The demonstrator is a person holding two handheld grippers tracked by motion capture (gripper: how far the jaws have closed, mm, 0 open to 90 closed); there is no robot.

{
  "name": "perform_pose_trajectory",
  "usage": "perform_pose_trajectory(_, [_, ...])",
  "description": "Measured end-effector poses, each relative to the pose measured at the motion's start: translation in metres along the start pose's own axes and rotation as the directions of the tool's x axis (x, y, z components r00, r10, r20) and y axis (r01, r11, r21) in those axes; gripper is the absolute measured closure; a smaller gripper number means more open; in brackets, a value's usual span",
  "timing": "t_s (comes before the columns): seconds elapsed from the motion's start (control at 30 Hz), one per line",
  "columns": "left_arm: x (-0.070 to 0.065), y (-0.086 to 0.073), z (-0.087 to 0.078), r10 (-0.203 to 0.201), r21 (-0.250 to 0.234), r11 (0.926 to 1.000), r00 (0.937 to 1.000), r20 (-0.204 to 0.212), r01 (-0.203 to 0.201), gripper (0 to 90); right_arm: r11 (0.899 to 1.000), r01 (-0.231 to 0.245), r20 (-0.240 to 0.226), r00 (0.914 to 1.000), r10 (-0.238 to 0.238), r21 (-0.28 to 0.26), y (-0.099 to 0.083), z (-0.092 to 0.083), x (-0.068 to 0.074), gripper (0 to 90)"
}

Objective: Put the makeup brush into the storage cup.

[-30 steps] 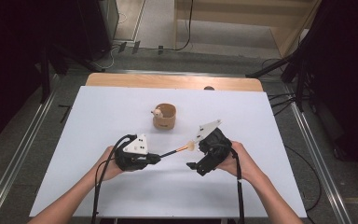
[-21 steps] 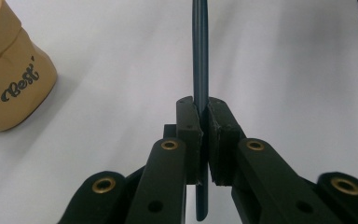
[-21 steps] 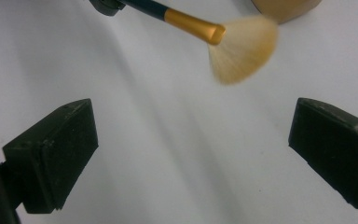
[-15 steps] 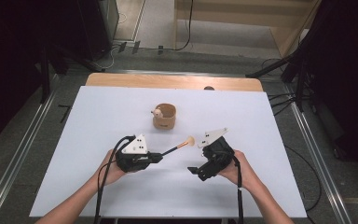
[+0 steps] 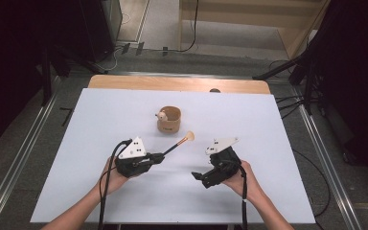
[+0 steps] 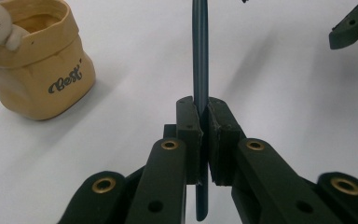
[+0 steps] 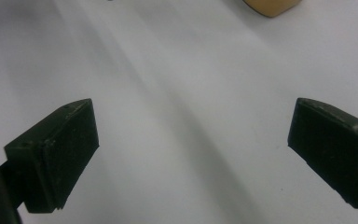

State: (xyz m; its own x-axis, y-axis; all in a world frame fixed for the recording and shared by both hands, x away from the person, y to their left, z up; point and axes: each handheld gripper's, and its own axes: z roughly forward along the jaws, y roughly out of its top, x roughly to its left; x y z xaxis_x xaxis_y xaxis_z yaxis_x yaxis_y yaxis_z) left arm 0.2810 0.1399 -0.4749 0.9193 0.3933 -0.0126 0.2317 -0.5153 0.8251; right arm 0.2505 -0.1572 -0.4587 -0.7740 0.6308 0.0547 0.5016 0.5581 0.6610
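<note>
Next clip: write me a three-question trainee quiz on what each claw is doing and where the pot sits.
1. True or false: the left claw is shut on the makeup brush.
2. How do the right claw's jaws stand?
3. The brush's bristles point toward: A) the beige bear pot, B) the person, C) the table's left edge.

Key: 1 true. 2 wide open, nothing between them, above bare table. 3 A.

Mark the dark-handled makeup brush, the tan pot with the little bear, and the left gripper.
dark-handled makeup brush (image 5: 188, 138): high view, on its peach bristle tip.
tan pot with the little bear (image 6: 42, 79): left gripper view, on its front wall.
left gripper (image 6: 204, 135): left gripper view, between its jaws.
</note>
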Motion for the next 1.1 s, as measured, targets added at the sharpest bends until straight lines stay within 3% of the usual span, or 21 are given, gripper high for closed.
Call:
perform_pose_trajectory(0.27, [-0.006, 0.000, 0.002, -0.031, -0.034, 0.9990, 0.9993, -0.023, 0.030, 86.0, 0.999, -0.033, -0.010, 0.9994, 0.033, -0.036, -0.004, 0.004, 0.002, 2.7])
perform_pose_trajectory(0.7, [-0.017, 0.002, 0.011, -0.033, -0.050, 0.9983, 0.9989, -0.033, 0.031, 85.9, 0.995, -0.060, -0.030, 0.9979, 0.058, -0.079, 0.000, 0.006, 0.004, 0.0])
perform_pose_trajectory(1.1, [-0.018, 0.001, 0.017, -0.087, -0.080, 0.9934, 0.9936, -0.071, 0.082, 86.0, 0.987, -0.091, -0.021, 0.9958, 0.089, -0.130, 0.008, 0.007, 0.003, 0.0])
